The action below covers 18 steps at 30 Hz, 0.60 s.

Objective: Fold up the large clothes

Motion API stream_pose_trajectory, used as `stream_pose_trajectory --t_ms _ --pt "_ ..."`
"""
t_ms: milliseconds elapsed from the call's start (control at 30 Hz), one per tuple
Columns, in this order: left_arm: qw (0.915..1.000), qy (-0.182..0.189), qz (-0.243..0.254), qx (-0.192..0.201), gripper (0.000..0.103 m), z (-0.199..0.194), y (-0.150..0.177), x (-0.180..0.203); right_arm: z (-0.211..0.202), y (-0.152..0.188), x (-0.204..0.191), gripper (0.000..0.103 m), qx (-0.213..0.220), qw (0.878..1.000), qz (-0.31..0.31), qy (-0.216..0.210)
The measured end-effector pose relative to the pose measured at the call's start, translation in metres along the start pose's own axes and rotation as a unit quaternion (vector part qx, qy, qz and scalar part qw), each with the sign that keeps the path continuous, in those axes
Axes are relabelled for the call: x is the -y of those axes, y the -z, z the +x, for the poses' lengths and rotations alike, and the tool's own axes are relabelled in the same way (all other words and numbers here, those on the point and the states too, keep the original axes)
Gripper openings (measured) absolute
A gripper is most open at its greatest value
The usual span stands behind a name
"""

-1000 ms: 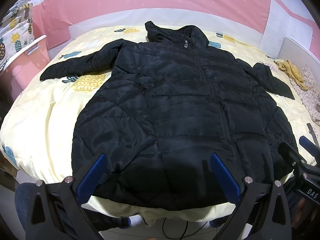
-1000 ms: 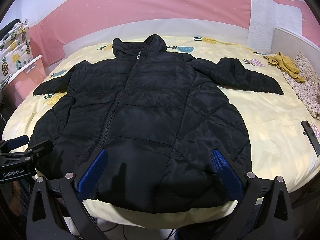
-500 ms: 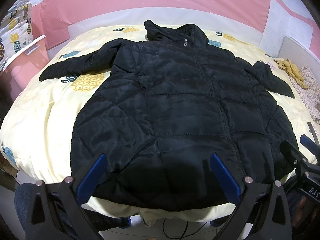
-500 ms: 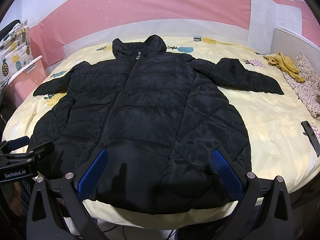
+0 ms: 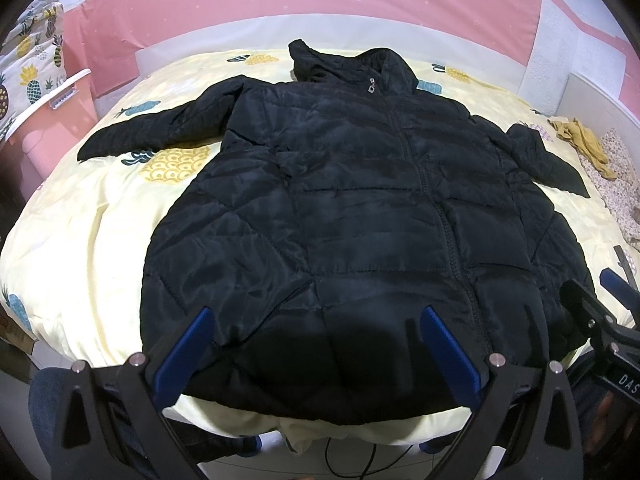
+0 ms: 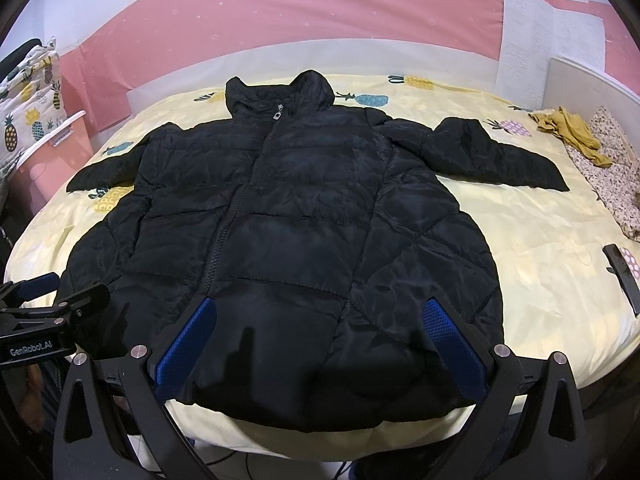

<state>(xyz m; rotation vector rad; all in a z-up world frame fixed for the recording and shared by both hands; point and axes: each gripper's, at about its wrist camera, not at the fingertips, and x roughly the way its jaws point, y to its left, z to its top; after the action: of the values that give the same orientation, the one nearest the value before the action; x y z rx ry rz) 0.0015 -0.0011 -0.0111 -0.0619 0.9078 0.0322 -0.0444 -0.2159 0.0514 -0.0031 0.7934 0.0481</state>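
Jacket [image 5: 360, 216] black, quilted, zipped, spread flat front-up on bed [image 5: 92, 232]; hood toward wall, hem at near edge, both sleeves out to sides. No fold made yet.
Left gripper [image 5: 316, 344] and right gripper [image 6: 320, 332] hover over hem, jaws wide apart, holding nothing.
Risks, as judged: slick puffy fabric slips from pinch; thin bite grabs top layer only, so front peels off back; hem overhanging edge slides toward floor.
Phone [image 6: 622, 276] and yellow cloth [image 6: 568, 130] lie at right, near swept sleeve [image 6: 496, 156] path.
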Motion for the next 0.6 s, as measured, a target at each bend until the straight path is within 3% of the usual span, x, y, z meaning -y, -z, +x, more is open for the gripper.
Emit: stream_pose_trajectory --t_ms 367,600 --pt "1.0 -0.001 -0.006 -0.007 0.103 0.015 -0.009 -0.01 0.01 -0.009 -0.003 0.103 -0.003 1.0 -0.007 0.003" --pt "0.9998 -0.014 -0.015 0.004 0.103 0.036 -0.036 -0.035 0.029 -0.034 -0.011 0.103 0.004 1.0 -0.01 -0.011"
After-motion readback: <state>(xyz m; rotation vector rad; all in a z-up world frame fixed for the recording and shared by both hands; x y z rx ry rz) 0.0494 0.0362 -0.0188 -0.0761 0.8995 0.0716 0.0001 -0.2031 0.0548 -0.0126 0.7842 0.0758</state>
